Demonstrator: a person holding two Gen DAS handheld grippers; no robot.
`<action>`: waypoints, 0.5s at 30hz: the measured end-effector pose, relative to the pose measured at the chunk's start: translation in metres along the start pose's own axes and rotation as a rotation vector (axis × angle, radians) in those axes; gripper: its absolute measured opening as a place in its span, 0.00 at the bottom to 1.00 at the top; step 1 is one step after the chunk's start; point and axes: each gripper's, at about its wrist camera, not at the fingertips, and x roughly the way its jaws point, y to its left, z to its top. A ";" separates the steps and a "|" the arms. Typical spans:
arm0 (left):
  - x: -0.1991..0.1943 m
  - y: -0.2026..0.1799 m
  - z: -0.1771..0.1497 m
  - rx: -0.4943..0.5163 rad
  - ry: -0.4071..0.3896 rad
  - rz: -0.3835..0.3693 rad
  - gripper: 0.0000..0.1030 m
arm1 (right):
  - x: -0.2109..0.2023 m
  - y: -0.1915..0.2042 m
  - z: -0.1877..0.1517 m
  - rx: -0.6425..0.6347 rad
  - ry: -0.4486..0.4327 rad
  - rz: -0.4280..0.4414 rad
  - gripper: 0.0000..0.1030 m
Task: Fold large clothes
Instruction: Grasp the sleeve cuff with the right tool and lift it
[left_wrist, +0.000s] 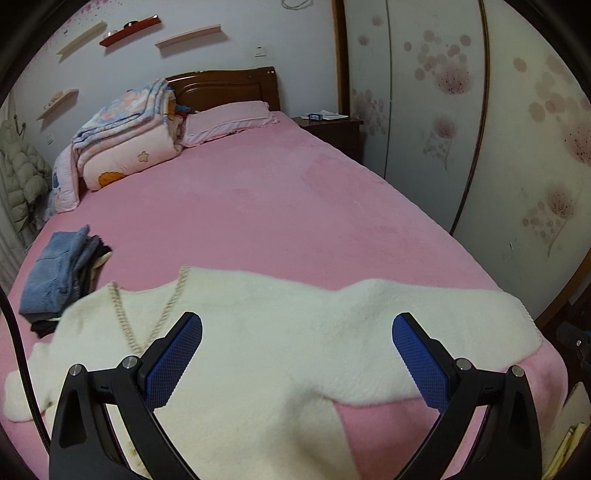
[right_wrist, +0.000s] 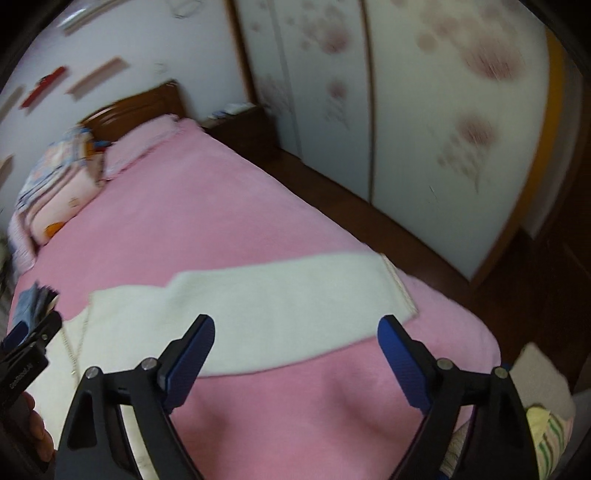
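A large cream fleece garment (left_wrist: 280, 332) with a braided neckline lies spread across the near end of the pink bed (left_wrist: 258, 206). My left gripper (left_wrist: 297, 354) is open and empty, hovering just above the garment's middle. In the right wrist view the same garment (right_wrist: 258, 306) stretches across the bed, its hem toward the right edge. My right gripper (right_wrist: 295, 354) is open and empty above the garment's near edge and the pink sheet (right_wrist: 295, 406). The left gripper's body (right_wrist: 26, 358) shows at the left edge of the right wrist view.
A stack of folded jeans and dark clothes (left_wrist: 62, 273) sits at the bed's left. Folded quilts (left_wrist: 125, 136) and a pillow (left_wrist: 229, 120) lie by the headboard. A nightstand (left_wrist: 332, 129) and a wardrobe (left_wrist: 480, 129) stand to the right. A striped cloth (right_wrist: 546, 435) lies at lower right.
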 end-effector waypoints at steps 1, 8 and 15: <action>0.014 -0.008 -0.003 0.018 0.006 0.003 0.99 | 0.010 -0.009 -0.001 0.019 0.018 -0.003 0.87; 0.088 -0.031 -0.024 0.042 0.205 -0.042 0.99 | 0.083 -0.061 -0.019 0.166 0.162 0.002 0.79; 0.130 -0.031 -0.042 -0.036 0.332 -0.128 0.95 | 0.130 -0.086 -0.028 0.312 0.241 0.048 0.68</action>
